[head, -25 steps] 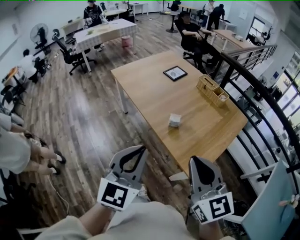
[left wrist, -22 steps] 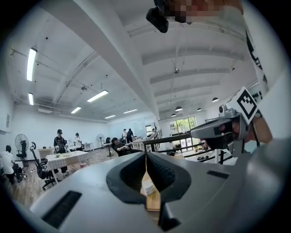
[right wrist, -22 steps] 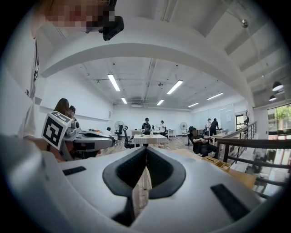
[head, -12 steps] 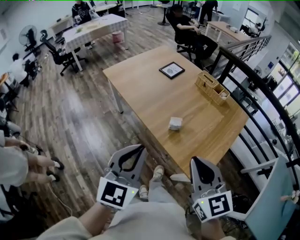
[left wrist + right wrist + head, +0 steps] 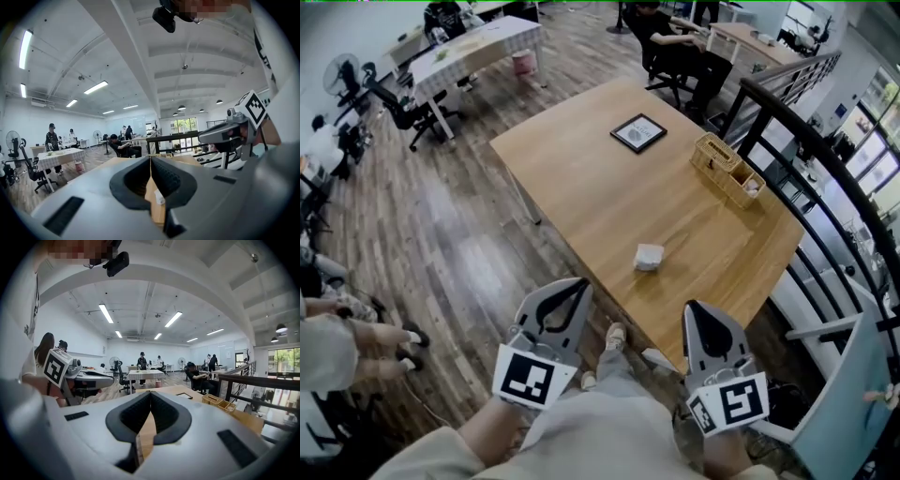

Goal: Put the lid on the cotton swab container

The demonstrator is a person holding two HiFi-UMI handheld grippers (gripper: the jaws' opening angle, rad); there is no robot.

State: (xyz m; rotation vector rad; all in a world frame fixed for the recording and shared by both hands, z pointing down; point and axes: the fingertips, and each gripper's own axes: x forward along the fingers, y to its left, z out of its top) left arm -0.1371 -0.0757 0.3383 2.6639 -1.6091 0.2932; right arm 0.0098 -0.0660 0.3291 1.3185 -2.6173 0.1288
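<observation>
Cotton swab container [image 5: 649, 256], likely that small white thing, sits alone on the wooden table [image 5: 581, 178], well away from the left gripper [image 5: 579, 287] and right gripper [image 5: 695, 309], both held low, pinched closed on nothing, probably because reaching has not begun.

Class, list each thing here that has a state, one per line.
Left gripper: shut, empty.
Right gripper: shut, empty.
White container: on the table, lid too small to tell.
Basket: open-topped, on the table.
Frame: lying flat.
</observation>
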